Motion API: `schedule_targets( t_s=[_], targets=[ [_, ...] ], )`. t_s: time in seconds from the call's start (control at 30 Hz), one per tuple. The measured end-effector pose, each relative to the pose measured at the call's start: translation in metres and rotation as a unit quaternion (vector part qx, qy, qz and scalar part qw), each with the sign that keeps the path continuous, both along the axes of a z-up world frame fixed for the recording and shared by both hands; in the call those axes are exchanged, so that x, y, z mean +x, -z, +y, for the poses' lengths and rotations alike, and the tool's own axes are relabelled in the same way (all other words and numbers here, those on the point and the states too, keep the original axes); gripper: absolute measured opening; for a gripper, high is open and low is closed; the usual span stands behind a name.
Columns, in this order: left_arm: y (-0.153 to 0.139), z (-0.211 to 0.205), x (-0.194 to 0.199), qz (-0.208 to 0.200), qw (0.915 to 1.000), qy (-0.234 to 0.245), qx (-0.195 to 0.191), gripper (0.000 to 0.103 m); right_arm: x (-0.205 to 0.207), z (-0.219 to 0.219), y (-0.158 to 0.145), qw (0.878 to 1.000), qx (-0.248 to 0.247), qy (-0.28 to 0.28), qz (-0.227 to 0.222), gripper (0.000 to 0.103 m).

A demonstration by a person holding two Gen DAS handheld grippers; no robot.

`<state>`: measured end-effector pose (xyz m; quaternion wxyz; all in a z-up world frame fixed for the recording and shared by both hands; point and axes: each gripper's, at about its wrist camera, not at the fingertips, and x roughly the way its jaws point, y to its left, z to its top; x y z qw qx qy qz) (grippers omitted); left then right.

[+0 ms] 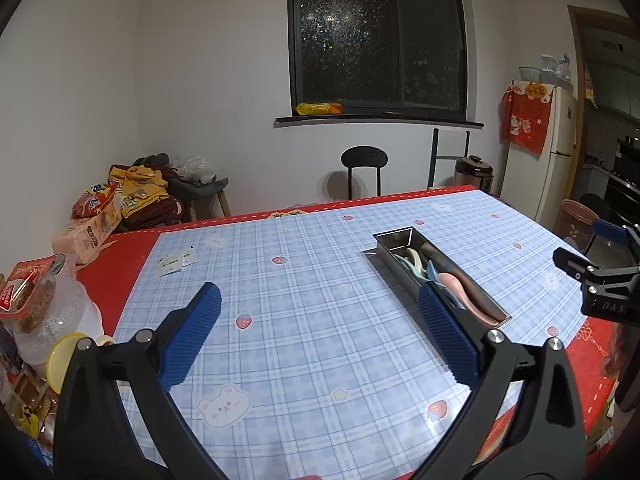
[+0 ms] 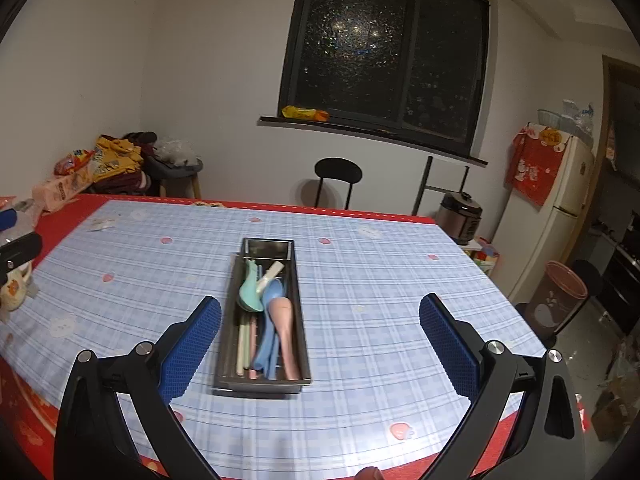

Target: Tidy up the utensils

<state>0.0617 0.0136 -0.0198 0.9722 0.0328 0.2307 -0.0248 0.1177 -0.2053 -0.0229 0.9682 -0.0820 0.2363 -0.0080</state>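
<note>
Both sets of jaws stand wide apart and grasp nothing. The right gripper (image 2: 320, 338) hovers above the near end of the tabletop (image 2: 400, 300), and its left blue pad (image 2: 190, 346) sits just beside the near left corner of a long metal tray (image 2: 228, 344); whether they touch cannot be told from this angle. The left gripper (image 1: 320, 332) hangs over bare checked cloth, well to the left of the same tray (image 1: 394, 240), with its right pad (image 1: 448, 336) overlapping the tray's near end in the view.

All the utensils lie inside the tray, lengthwise. In the right wrist view a pink spoon (image 2: 286, 320) rests along the right side, a blue spoon (image 2: 270, 328) just beside it toward the middle, and a mint green spoon (image 2: 250, 292) on the left with its bowl tilted up. A cream one (image 2: 270, 274) leans across near the far end, and what look like pale chopsticks (image 2: 242, 340) run along the left wall. The tray's far compartment is bare metal.

The tabletop carries a blue plaid cover printed with strawberries and bears over a red cloth. Snack bags (image 1: 94, 200) and a plastic jar (image 1: 36, 300) crowd its far left edge. Beyond stand a black stool (image 2: 338, 174), a rice cooker (image 2: 460, 216), a white fridge (image 2: 552, 216) and a dark window (image 2: 384, 52).
</note>
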Motion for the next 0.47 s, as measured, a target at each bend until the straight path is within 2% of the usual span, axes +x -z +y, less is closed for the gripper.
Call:
schedule_targets(
  t_s=[0.47],
  targets=[
    [0.0019,0.002,0.0012,0.009,0.9999,-0.009,0.006,0.097,0.0026,-0.0046,0.0043,1.0,-0.017,0.018,0.005,0.097]
  ],
)
